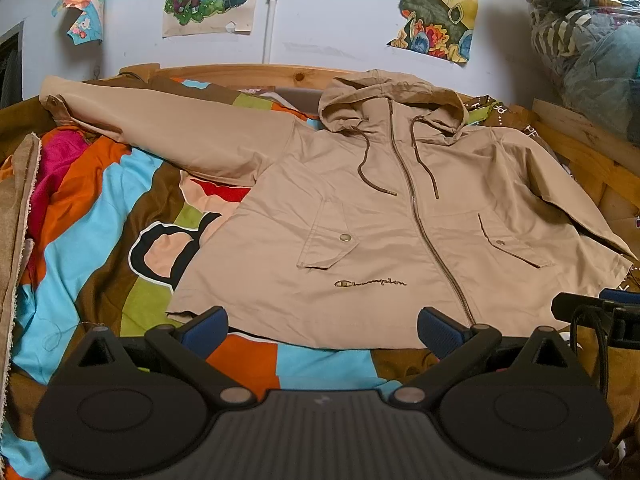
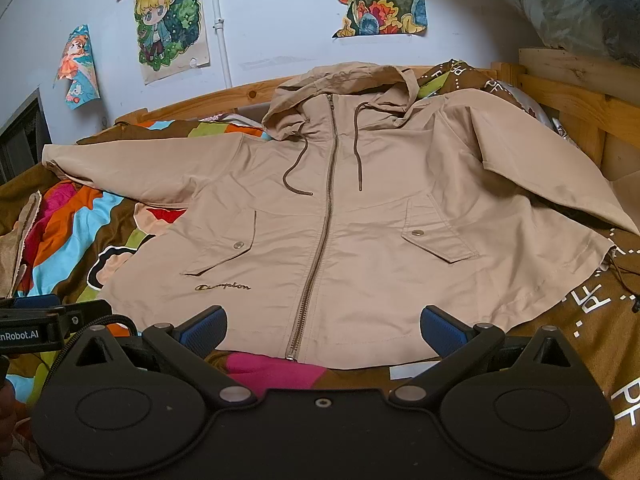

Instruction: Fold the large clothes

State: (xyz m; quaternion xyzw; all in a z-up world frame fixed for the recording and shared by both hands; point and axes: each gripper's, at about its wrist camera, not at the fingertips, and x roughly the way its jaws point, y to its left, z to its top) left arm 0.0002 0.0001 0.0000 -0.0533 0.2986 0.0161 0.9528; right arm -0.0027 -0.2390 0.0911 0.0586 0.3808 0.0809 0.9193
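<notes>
From the left wrist, the left gripper (image 1: 322,330) stands wide open and empty, its blue pads just short of the hem of a beige hooded jacket (image 1: 384,216) spread face-up and zipped on the patterned bedspread (image 1: 100,216); one sleeve (image 1: 168,128) stretches far ahead to the left. From the right wrist, the right gripper (image 2: 323,330) gapes equally empty before the zipper (image 2: 320,248) end; the thin, limp, likely slippery cloth should pinch best at hem corners or cuffs.

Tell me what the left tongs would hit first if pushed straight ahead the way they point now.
Probably the bottom hem of the beige hooded jacket, just left of its zipper. The left tongs stand open and empty, with only a strip of patterned bedspread before the hem. Depth is unclear in this fisheye view.
</notes>
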